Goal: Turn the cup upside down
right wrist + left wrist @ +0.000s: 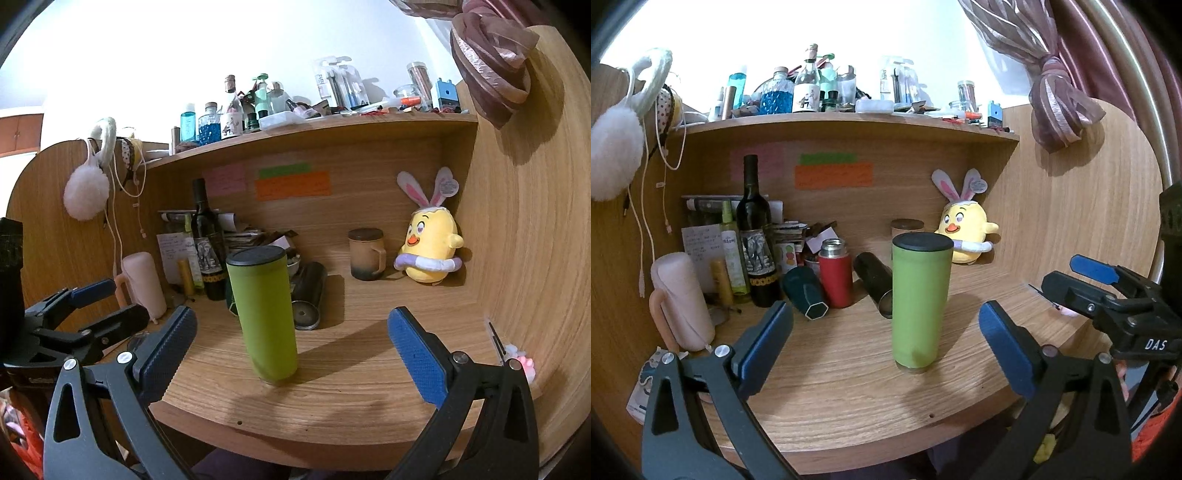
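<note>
Both jaws were held wide apart, with nothing gripped between them. On the left gripper (886, 332) the blue pads (764, 343) were spread to either side of the cup (921, 301), without touching it; the right gripper (291, 336) was likewise spread, its pads (417, 354) well clear of the cup (266, 315). That green cup was seen standing on the desk (849, 387), near the front edge, with a flat black end on top and a narrow metallic rim against the wood. From the left view the right gripper (1082, 284) was seen off to the right, above the desk edge; from the right view the left gripper (110, 302) was seen at the left. Behind the cup a black tumbler (875, 282) was found lying on its side, with a red flask (834, 273) standing beside it and a dark teal cup (805, 291) tipped over next to that. Further back a wine bottle (753, 236) was placed, and a plush chick (964, 229) at the right rear, with a lidded mug (366, 253) beside it.
</note>
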Demonstrator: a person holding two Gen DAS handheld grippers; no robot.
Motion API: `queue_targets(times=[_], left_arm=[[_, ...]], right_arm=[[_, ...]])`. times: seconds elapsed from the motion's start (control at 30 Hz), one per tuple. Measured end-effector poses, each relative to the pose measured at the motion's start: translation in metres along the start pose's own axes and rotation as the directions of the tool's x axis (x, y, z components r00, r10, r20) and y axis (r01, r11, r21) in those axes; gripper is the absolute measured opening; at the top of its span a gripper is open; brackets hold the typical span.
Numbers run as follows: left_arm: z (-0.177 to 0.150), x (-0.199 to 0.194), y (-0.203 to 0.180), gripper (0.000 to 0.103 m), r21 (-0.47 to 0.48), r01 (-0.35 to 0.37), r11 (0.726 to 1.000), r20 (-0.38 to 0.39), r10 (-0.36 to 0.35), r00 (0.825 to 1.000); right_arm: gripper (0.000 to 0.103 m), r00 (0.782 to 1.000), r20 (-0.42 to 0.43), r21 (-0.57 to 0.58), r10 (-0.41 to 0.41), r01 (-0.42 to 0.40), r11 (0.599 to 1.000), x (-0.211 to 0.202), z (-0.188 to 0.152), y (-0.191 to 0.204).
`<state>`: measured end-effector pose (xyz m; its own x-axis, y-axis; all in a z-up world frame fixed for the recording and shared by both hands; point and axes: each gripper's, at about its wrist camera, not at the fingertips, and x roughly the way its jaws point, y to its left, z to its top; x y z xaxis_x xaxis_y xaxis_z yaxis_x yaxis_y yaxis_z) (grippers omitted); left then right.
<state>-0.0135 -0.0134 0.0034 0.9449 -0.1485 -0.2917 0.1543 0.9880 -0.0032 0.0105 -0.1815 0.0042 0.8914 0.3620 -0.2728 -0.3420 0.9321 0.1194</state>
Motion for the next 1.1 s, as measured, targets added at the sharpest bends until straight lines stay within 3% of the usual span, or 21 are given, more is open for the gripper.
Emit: queue_targets(times=[1.1], left_arm=[[-0.0012,0.0020,0.0023,0.103,0.006,0.000,1.000,-0.001,0.000,1.000]], right_arm=[[0.103,1.000,0.003,-0.003,-0.004,0.004,1.000,0.0002,-0.0008,-0.0032]])
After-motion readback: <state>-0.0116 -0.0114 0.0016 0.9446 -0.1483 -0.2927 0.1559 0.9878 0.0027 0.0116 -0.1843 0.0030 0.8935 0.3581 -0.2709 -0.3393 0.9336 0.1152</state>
